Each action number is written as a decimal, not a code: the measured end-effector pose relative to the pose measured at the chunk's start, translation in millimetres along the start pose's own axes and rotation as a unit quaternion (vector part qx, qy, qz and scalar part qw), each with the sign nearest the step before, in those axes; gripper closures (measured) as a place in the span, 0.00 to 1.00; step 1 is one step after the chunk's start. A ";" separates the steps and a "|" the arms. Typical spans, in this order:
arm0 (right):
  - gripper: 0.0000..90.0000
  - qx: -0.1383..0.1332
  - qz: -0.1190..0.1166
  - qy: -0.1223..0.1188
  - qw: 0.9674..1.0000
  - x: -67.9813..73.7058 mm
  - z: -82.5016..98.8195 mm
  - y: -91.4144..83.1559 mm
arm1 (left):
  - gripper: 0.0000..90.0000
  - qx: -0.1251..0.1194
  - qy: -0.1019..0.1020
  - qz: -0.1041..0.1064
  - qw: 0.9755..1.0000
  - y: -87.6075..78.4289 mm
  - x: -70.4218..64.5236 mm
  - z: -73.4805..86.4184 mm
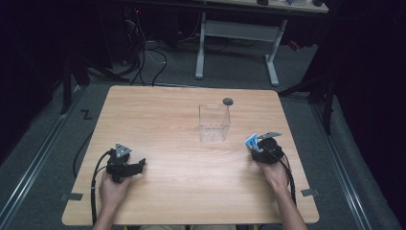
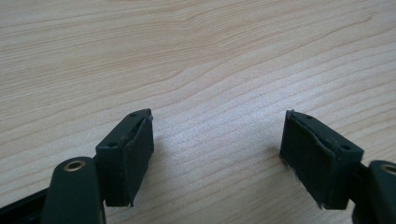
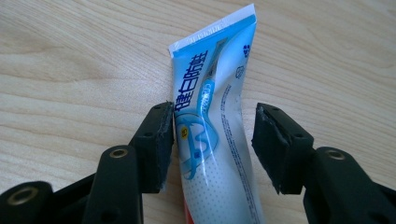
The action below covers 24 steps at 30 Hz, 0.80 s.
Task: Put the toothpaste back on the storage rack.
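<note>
A blue and white toothpaste tube [image 3: 212, 74] lies on the wooden table [image 1: 182, 158] between the jaws of my right gripper [image 3: 212, 140]. Its crimped end points away from the camera. The left pad [image 3: 163, 149] touches the tube's side, while a gap separates the right pad [image 3: 271, 144] from it, so the jaws stand open around it. From above, the tube [image 1: 251, 140] pokes out of the right gripper [image 1: 254, 143] near the table's right side. My left gripper [image 2: 217, 140] rests open on bare wood at the front left [image 1: 139, 165], with nothing between its fingers.
A clear plastic box [image 1: 214, 123] stands upright right of the table's centre, just beyond and left of the right gripper. A small dark round object [image 1: 228, 101] lies behind it near the far edge. A desk frame and cables are on the floor beyond.
</note>
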State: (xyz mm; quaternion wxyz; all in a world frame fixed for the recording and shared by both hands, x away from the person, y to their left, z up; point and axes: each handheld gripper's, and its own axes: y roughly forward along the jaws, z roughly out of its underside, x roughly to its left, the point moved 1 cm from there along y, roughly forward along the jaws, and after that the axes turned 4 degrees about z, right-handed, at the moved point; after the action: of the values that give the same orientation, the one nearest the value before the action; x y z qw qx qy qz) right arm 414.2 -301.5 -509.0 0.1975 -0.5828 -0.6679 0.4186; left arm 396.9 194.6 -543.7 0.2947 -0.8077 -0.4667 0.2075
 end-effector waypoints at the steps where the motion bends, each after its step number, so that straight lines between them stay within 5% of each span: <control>1: 0.54 0.004 0.000 0.001 1.000 0.1 -0.6 1.3 | 0.29 0.000 0.000 0.000 1.000 0.0 0.0 0.0; 24: 0.57 0.057 -0.011 -0.010 0.998 -1.4 -12.3 11.7 | 0.29 0.000 0.000 0.000 1.000 0.0 0.0 0.0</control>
State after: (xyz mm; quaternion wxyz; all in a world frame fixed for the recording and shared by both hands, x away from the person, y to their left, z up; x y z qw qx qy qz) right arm 431.0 -299.2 -510.9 0.2281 -0.5592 -0.6510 0.4599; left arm 396.8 194.6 -543.7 0.2947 -0.8076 -0.4667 0.2076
